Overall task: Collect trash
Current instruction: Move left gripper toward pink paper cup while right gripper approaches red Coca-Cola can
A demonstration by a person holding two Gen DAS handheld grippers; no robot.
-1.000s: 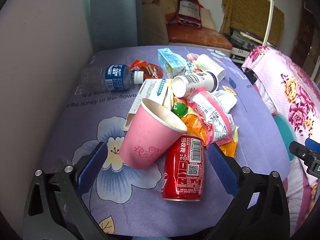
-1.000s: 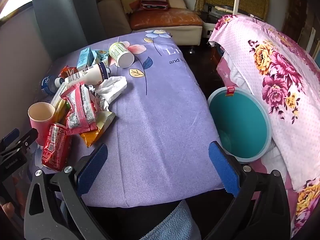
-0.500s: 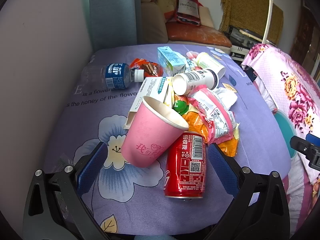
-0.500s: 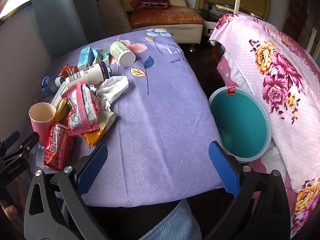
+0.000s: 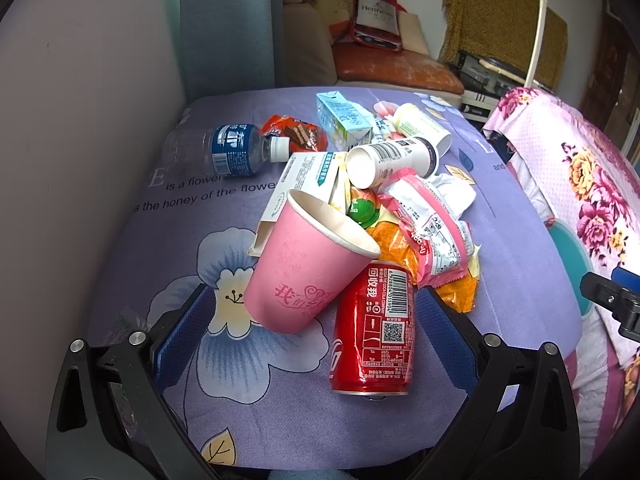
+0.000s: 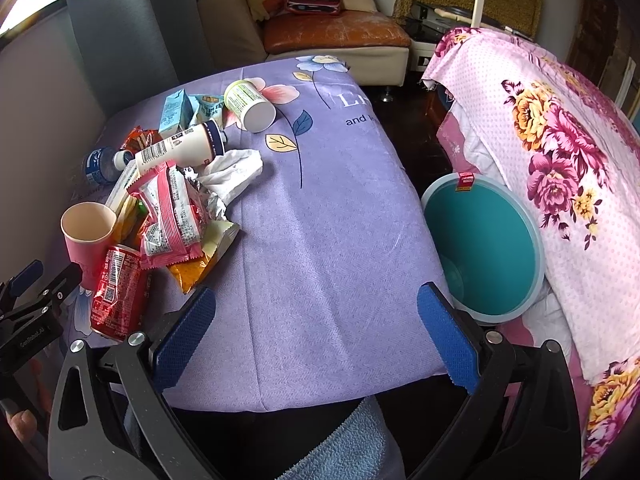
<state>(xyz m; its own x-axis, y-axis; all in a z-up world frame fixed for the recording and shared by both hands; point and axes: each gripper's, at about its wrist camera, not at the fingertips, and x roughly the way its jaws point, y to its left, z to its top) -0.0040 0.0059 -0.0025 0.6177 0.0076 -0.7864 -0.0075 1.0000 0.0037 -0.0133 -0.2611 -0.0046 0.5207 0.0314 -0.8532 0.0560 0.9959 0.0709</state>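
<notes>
**Trash pile dead ahead, both tools wide apart**

Trash is heaped on the purple flowered surface (image 5: 208, 364). My left tool (image 5: 316, 316) has its fingers spread wide, gripping nothing, with the pink paper cup (image 5: 304, 268) and red cola can (image 5: 372, 328) lying right between them. The cup leans on the can, so that's the crowded bit. Behind those sit a pink snack wrapper (image 5: 432, 224), an orange bag (image 5: 452, 284), a white bottle (image 5: 394, 158) on its side, a water bottle (image 5: 228, 150), a blue carton (image 5: 344, 118) and crumpled tissue (image 6: 236, 170).

My right tool (image 6: 316, 332) is spread apart too and empty, hanging over bare cloth near the edge of the surface. The teal bin (image 6: 484, 248) sits just off that edge, squeezed against the pink floral bedding (image 6: 560, 152).

Compared with a second ago, the left tool has crept a little closer to the cup and can. None of the trash has moved, and the right side looks basically the same.
</notes>
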